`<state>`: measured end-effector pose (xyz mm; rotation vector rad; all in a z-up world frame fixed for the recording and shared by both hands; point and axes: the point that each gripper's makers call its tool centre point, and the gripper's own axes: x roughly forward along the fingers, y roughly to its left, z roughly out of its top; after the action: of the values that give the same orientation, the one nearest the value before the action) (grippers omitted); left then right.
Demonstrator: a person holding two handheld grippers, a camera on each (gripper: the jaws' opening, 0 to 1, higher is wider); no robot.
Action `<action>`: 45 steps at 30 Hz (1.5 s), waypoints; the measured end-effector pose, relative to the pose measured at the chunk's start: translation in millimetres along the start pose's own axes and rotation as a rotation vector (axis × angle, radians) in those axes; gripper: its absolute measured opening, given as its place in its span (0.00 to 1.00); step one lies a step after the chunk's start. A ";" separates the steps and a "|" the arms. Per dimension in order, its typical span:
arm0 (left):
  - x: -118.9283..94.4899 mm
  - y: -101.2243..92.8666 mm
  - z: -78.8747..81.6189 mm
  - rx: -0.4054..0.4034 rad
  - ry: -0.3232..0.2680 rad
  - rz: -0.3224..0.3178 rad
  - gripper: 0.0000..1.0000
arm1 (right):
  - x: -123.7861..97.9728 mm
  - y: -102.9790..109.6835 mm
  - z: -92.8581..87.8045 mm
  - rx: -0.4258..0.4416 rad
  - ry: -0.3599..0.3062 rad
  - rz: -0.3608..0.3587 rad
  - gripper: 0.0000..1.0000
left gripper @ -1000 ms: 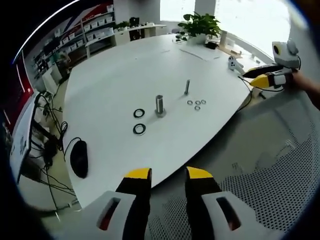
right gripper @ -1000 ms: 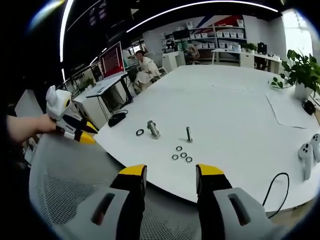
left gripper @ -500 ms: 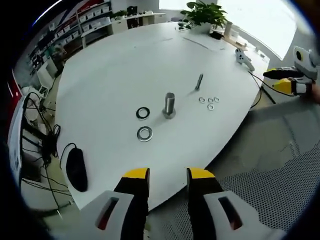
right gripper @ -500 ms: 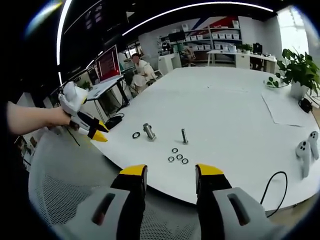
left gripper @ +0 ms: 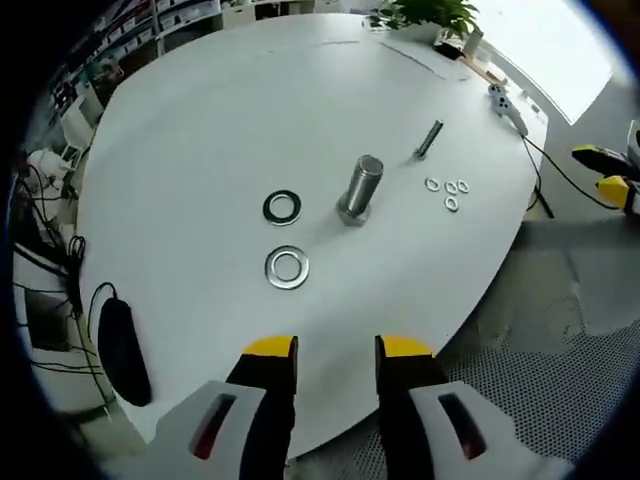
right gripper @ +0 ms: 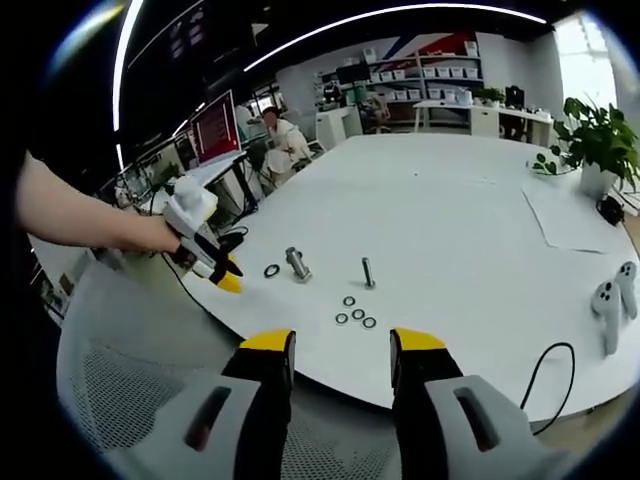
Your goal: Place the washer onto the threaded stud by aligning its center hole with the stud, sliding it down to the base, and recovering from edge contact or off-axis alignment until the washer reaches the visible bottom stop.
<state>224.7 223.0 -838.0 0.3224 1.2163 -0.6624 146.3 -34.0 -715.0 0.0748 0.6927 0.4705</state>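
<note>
Left gripper (left gripper: 335, 350) is hanging over the near edge of the white table (left gripper: 220, 120), fingers (left gripper: 272, 352) parted with a clear gap, holding nothing and touching nothing.

Large threaded stud (left gripper: 360, 188) is standing upright on the table, on its hex base. Two large washers are lying flat beside it: one dark washer (left gripper: 283, 208) just beside the stud, a lighter washer (left gripper: 287, 267) on the gripper's side of that one. Both are apart from the stud and from the fingers.

Thin stud (left gripper: 429, 139) is standing beyond the large stud, with a cluster of small washers (left gripper: 448, 190) near it. A black mouse (left gripper: 117, 350) is lying at the table edge, well away from the stud.

Right gripper (right gripper: 340, 350) is hanging off the table edge, fingers (right gripper: 420, 345) spread, empty. In the right gripper view the left gripper (right gripper: 205, 250), held in a person's hand (right gripper: 150, 235), is sitting near the dark washer (right gripper: 272, 271) and large stud (right gripper: 297, 264). A potted plant (right gripper: 600, 145) is sitting at the table's far side from the stud.
</note>
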 end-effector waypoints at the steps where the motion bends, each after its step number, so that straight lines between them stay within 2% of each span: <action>1: 0.8 3.7 3.1 -0.001 -0.005 0.008 0.30 | -0.1 -0.3 0.0 0.002 -0.001 -0.001 0.41; 4: 5.0 16.0 11.8 -0.048 -0.028 0.032 0.33 | 0.1 -1.2 0.0 0.002 0.001 -0.006 0.40; 7: 13.6 24.7 10.0 -0.091 0.001 0.030 0.33 | 0.4 -1.8 -0.5 0.001 0.003 -0.008 0.40; 9: 17.3 29.4 13.8 -0.097 -0.001 0.034 0.33 | 0.3 -2.1 -0.5 0.000 0.004 -0.010 0.40; 16: 27.3 33.2 26.5 -0.058 0.018 0.028 0.33 | 0.8 -3.5 -2.0 0.007 0.013 -0.015 0.39; 20: 35.0 32.1 30.1 -0.062 0.040 0.022 0.33 | 1.0 -2.9 -3.0 0.003 0.017 -0.013 0.39; 21: 37.2 30.0 30.2 -0.085 0.045 0.016 0.34 | 1.2 -2.9 -2.9 0.003 0.017 -0.013 0.39; 24: 36.4 28.3 36.8 -0.083 0.028 0.032 0.33 | 0.6 -3.6 -0.5 0.013 0.003 -0.014 0.39; 29: 39.8 32.4 35.2 -0.005 0.046 0.085 0.29 | 0.6 -3.0 -0.9 0.010 0.003 -0.011 0.39; 31: 40.0 31.7 34.7 0.016 0.044 0.138 0.29 | 0.9 -2.6 -1.3 0.007 0.007 -0.009 0.39; 33: 41.5 20.9 39.9 0.025 0.020 0.114 0.23 | 0.7 -2.3 -1.0 0.007 0.004 -0.008 0.39; 34: 42.8 19.3 44.8 0.057 0.005 0.105 0.21 | 0.6 -2.4 -1.0 0.008 0.003 -0.009 0.39; 39: 42.5 20.5 43.9 0.040 0.022 0.107 0.21 | 0.9 -1.3 -1.9 0.002 0.009 -0.005 0.39; 40: 43.6 20.7 43.2 0.050 0.035 0.103 0.21 | 0.9 -1.2 -2.2 0.001 0.010 -0.004 0.39; 43: 42.6 13.8 37.1 0.148 0.119 0.074 0.21 | 0.6 -1.1 -2.4 0.000 0.010 -0.004 0.39; 45: 42.2 9.8 33.3 0.166 0.158 0.068 0.21 | 0.6 -1.3 -2.9 0.000 0.012 -0.005 0.39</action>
<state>264.2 199.3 -867.5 0.5613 1.2967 -0.6902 145.4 -35.2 -717.9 0.0703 0.7046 0.4663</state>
